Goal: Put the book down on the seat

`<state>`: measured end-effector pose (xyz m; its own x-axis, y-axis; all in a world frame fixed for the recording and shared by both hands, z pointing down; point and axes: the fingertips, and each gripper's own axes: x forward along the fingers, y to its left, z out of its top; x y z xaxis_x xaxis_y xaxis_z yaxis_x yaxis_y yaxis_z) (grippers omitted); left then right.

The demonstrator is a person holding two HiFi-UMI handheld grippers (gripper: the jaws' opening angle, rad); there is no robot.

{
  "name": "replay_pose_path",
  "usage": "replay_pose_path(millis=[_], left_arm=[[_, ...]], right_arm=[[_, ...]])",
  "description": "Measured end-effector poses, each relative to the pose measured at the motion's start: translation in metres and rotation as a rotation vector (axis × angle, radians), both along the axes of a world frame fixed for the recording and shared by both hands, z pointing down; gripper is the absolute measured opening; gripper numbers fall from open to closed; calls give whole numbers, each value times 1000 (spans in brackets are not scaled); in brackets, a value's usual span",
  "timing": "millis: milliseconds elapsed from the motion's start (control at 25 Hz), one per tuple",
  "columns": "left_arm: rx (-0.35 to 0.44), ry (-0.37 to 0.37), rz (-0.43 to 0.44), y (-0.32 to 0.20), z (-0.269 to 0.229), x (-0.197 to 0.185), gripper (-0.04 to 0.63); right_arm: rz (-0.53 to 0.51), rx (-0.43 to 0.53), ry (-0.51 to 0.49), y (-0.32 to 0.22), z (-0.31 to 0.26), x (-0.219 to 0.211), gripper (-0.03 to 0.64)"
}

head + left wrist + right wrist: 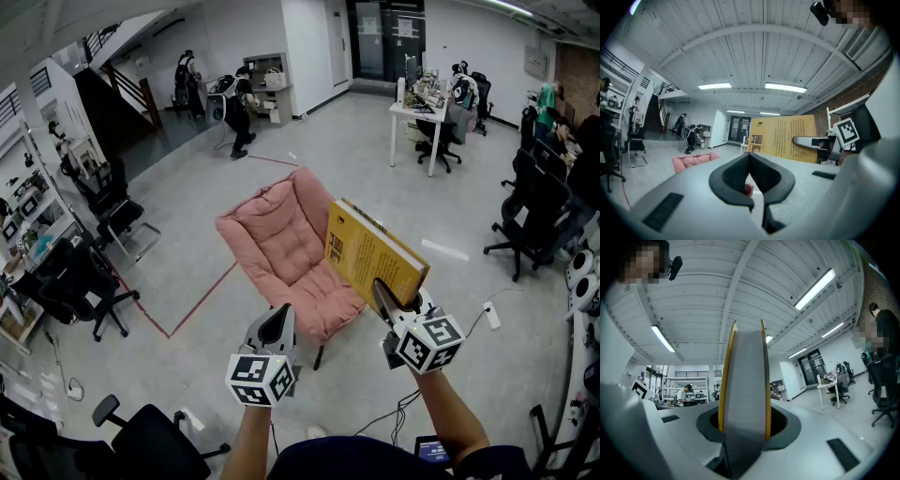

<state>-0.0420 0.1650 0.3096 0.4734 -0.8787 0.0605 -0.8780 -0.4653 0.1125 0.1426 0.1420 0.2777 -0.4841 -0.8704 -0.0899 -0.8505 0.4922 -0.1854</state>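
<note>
A thick yellow book (372, 255) hangs in the air over the right side of a pink cushioned seat (286, 248). My right gripper (394, 302) is shut on the book's lower edge. In the right gripper view the book (744, 399) stands edge-on between the jaws, its pages facing the camera. My left gripper (277, 326) is shut with nothing in it, held low in front of the seat's front edge. The left gripper view shows the book's cover (784, 137) to the right and the seat (693, 161) beyond the closed jaws.
Black office chairs (80, 291) stand at the left and a row of them (534, 211) at the right. A white desk (427, 111) with people sits far back. Red tape (202, 300) marks the grey floor. Cables and a power strip (491, 316) lie at the right.
</note>
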Motion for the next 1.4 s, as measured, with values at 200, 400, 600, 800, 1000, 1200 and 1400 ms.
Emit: replay_pose_path(millis=[200, 400, 600, 800, 1000, 1200, 1400], left_arm=[[-2, -1, 0, 1, 1, 1, 0], [-6, -4, -3, 0, 4, 2, 0], [-11, -5, -8, 4, 7, 9, 0], [-10, -6, -12, 13, 9, 22, 0], [-17, -5, -15, 15, 10, 30, 0], [-18, -2, -11, 13, 2, 19, 0], [-15, 19, -27, 16, 2, 24, 0]], right_arm=[[-2, 0, -13, 1, 2, 1, 149], [-3, -1, -13, 1, 4, 2, 149], [-6, -4, -11, 6, 7, 8, 149], [-8, 4, 11, 14, 10, 19, 150], [-10, 3, 25, 17, 10, 26, 150], [-7, 1, 27, 15, 2, 15, 150], [-8, 6, 27, 17, 4, 22, 150]])
